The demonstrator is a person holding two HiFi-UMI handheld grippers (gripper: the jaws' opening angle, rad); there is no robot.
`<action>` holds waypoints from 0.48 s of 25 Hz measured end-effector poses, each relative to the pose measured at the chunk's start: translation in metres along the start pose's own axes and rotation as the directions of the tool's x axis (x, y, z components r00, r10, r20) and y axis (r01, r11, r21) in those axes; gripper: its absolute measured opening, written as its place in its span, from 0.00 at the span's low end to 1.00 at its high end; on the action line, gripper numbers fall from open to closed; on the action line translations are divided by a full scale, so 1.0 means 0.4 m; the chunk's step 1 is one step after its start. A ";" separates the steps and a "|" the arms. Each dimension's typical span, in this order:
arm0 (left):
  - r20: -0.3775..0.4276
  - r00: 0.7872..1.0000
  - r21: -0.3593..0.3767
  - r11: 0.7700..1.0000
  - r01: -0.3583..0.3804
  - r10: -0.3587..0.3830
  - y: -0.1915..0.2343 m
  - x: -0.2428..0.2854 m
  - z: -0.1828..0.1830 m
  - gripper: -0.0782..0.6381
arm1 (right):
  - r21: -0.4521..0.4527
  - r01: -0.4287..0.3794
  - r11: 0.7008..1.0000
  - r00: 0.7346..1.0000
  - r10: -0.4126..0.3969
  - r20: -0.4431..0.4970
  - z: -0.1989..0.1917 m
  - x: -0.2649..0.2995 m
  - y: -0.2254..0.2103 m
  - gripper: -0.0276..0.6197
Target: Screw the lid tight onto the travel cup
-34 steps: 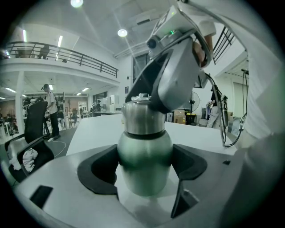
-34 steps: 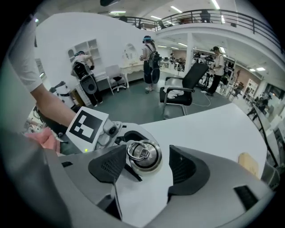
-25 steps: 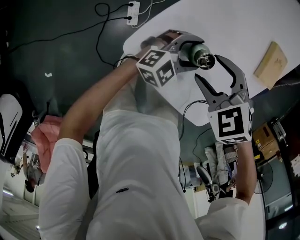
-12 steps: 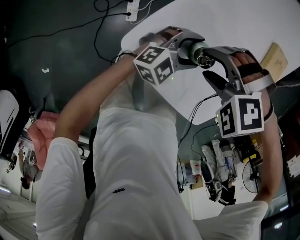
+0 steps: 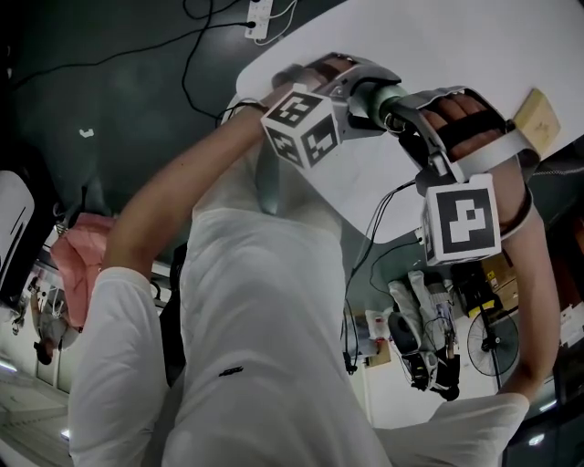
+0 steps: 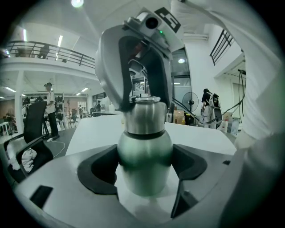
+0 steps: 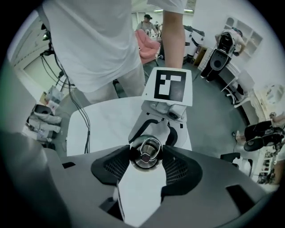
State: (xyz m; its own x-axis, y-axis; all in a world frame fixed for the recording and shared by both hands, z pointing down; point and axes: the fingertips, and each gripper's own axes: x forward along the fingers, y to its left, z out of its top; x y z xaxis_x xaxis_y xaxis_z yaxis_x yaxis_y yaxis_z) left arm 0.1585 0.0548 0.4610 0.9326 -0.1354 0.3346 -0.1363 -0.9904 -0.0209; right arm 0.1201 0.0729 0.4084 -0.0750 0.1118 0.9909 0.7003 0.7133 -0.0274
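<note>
The travel cup (image 6: pixel 144 153), green metal with a steel lid (image 6: pixel 143 113), is held in the air above the white table (image 5: pixel 474 46). My left gripper (image 6: pixel 144 167) is shut on the cup's green body (image 5: pixel 379 96). My right gripper (image 7: pixel 148 153) faces the left one, and its jaws are closing round the lid (image 7: pixel 148 151), which sits between the pads and touches both. In the head view my right gripper (image 5: pixel 401 114) meets the cup's top end, hiding most of the lid. My left gripper's marker cube (image 7: pixel 170 85) shows behind the cup.
A wooden block (image 5: pixel 536 114) lies near the table's right edge. A power strip (image 5: pixel 258 18) with cables lies on the dark floor beyond the table. Chairs, boxes and people stand around the room in the gripper views.
My right gripper has swung up from below the cup, turned its wrist and come onto the lid end. Its jaws have narrowed round the lid. The left gripper and cup have barely moved.
</note>
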 end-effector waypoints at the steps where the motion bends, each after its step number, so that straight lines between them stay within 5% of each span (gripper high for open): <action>1: 0.000 1.000 0.000 1.000 0.000 0.000 -0.001 -0.001 0.000 0.60 | 0.049 0.016 0.999 1.000 -0.017 0.020 0.002 0.000 -0.005 0.39; 4: -0.003 1.000 0.000 1.000 0.000 0.000 -0.004 -0.003 -0.001 0.60 | 0.280 0.049 0.959 0.990 -0.083 0.110 0.003 -0.005 -0.020 0.38; 7: -0.003 1.000 0.001 1.000 0.002 -0.002 -0.006 0.001 0.000 0.60 | 0.485 0.079 0.871 0.980 -0.158 0.124 -0.007 -0.009 -0.030 0.38; 12: -0.004 1.000 -0.001 1.000 0.002 -0.002 -0.010 0.003 -0.008 0.60 | 0.707 0.125 0.696 0.964 -0.254 0.080 -0.017 -0.004 -0.040 0.38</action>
State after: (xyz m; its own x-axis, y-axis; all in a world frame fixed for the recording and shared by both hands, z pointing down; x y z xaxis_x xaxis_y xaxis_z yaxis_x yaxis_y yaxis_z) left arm 0.1592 0.0585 0.4647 0.9316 -0.1329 0.3384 -0.1345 -0.9907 -0.0189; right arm 0.1136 0.0566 0.4083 -0.3068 -0.0184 0.9516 -0.0235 0.9997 0.0118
